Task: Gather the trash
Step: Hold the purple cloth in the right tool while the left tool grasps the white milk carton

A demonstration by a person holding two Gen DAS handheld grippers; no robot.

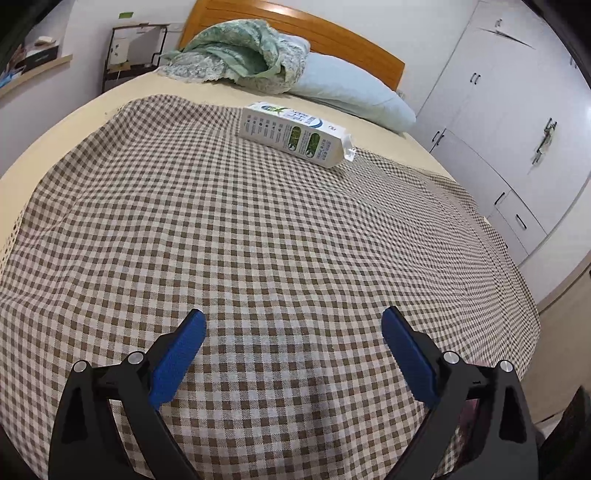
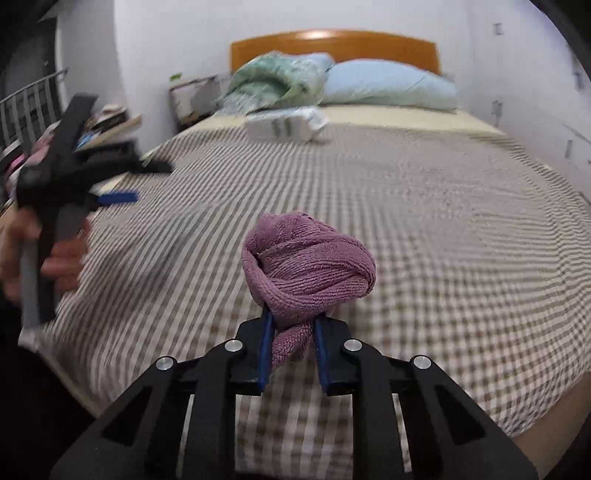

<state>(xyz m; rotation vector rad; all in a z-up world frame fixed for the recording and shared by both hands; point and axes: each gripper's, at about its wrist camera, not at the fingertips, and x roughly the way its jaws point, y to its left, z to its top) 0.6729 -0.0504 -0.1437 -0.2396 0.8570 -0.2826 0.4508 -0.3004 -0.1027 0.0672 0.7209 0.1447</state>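
Purple knitted cloth (image 2: 308, 264), balled up, pinched at its lower tail between blue pads (image 2: 265, 354) of right claw (image 2: 293, 356); bulk of it bulging above the fingertips, over the checked bedspread (image 2: 443, 240). Jaws narrow, pressing on the fabric. White carton (image 1: 295, 134) lying on its side at 12 o'clock, far across the bedspread near the bed's head, well apart from both claws. Left claw (image 1: 293, 354) spread wide, nothing between the pads, over the bedspread's near part; seen from the right wrist at 9 o'clock, gripped by a hand (image 2: 55, 258), blurred. Beyond carton: green crumpled quilt (image 1: 240, 55), pale blue pillow (image 1: 354, 92), wooden headboard (image 1: 332, 33). White wardrobe (image 1: 517, 110) at 2 o'clock.
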